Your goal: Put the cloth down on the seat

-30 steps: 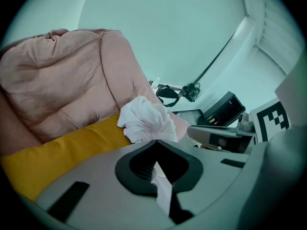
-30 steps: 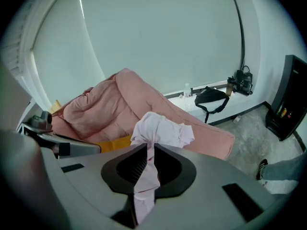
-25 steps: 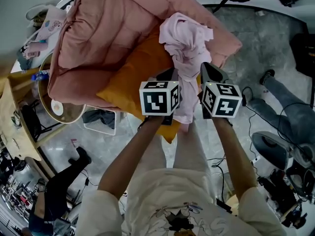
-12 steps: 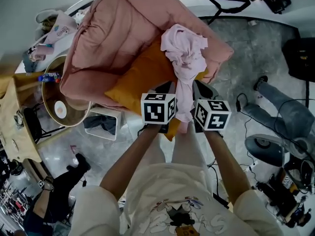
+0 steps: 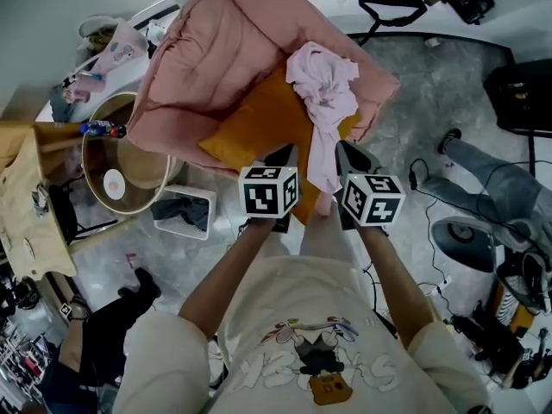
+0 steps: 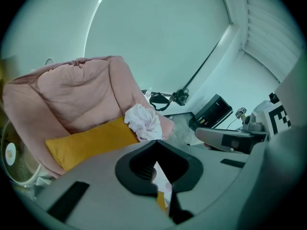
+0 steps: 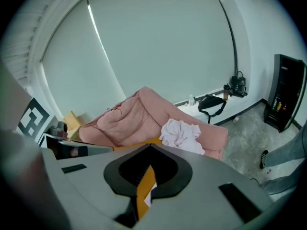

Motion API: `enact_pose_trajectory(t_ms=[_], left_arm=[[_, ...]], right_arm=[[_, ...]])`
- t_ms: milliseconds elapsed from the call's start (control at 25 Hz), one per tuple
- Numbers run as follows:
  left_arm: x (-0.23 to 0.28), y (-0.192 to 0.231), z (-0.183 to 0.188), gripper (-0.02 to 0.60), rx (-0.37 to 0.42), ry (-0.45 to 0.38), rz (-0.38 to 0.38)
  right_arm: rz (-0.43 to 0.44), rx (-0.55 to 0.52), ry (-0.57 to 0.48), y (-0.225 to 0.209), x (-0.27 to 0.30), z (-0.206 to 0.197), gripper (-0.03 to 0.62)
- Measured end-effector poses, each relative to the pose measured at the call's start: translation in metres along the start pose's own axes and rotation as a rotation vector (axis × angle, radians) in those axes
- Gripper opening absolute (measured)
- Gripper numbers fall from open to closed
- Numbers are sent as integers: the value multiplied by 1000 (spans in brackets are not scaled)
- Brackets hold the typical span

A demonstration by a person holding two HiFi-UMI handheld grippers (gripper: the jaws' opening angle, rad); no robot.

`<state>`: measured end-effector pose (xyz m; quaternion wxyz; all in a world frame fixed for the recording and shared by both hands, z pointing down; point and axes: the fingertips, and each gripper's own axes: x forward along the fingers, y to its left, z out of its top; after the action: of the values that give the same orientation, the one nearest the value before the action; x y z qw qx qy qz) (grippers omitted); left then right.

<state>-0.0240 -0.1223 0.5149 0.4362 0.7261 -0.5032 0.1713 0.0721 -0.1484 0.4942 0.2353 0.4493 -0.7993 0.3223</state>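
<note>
We are pulling the left gripper (image 5: pixel 281 155) and right gripper (image 5: pixel 348 152) back, both pressed together and empty. The cloth (image 5: pixel 323 89) is lying on the seat (image 5: pixel 216 50), seemingly placed

Head view: the pink armchair (image 5: pixel 216 67) runs off the top edge of the frame; the orange cushion (image 5: pixel 259 132) is partly hidden under the cloth (image 5: pixel 323 89); at right of frame, a person's legs (image 5: pixel 492 179) are cut by the edge; upper left, the bits on the round table (image 5: pixel 142 162) are too small to name.
</note>
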Motion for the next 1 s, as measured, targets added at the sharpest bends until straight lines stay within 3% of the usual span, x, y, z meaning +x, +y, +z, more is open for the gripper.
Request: enact_pose_trajectory(t_ms=[360,840,1000], left_arm=[[-72,-7,-14,5,1,-73,-27],[-141,-18,-28,5,106,-144,-86],[-165,-35,-34,5,183,-146,-124]], right_arm=[[71,-166,-24,82,-37,-23,20],[27,-5,-133,141,-91,-43,20],[28,-25,-116,157,-98,-59,20]])
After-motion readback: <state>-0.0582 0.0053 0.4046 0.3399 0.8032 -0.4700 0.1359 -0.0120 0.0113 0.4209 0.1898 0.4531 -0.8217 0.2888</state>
